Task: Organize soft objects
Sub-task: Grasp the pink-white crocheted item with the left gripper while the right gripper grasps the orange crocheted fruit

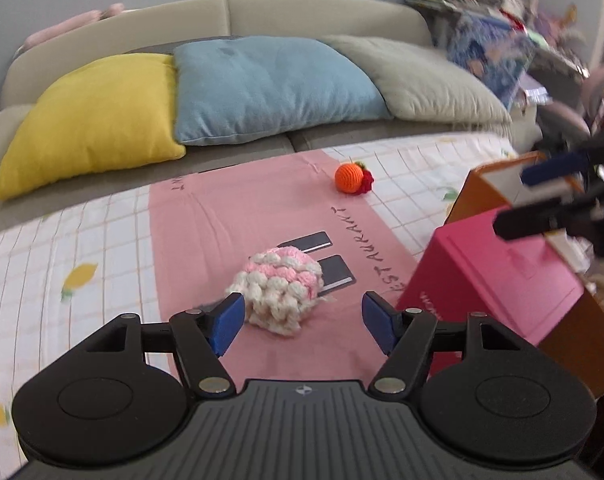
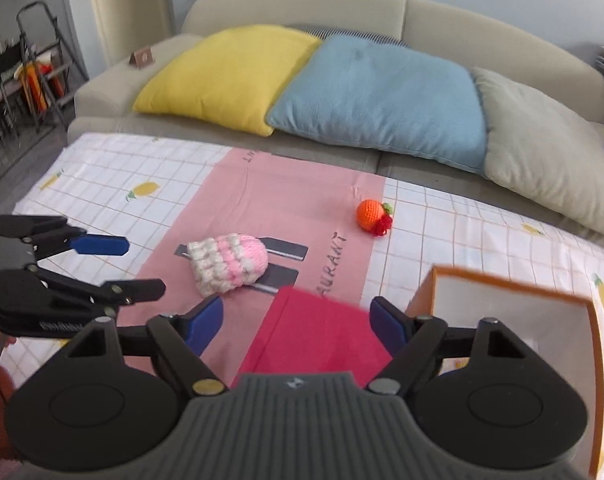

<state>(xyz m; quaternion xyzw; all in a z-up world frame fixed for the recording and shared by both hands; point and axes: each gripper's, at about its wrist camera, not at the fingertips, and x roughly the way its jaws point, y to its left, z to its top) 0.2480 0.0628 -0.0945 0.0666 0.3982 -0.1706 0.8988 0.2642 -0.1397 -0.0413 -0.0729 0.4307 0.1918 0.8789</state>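
Crochet pouch [image 1: 280, 292], pink-white, lies on the counter just left of the pink box [image 1: 498, 276]; light, squashy, snag-prone, best pinched across its middle; left tongs [image 1: 302, 322] and right tongs [image 2: 298, 322] both spread, empty.

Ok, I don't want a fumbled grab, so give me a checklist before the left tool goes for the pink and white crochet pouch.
1. Left tool open: ok, jaws spread wide with nothing between them.
2. Pink and white crochet pouch lined up: not ok, it sits left of centre, close by the left blue pad.
3. Pouch free to lift: ok, nothing lies on top of it.
4. Box ready to receive: ok, its pink lid is swung open.
5. Right tool out of the way: ok, open and held by the box.
6. Orange crochet fruit clear of the path: ok, well behind the pouch.
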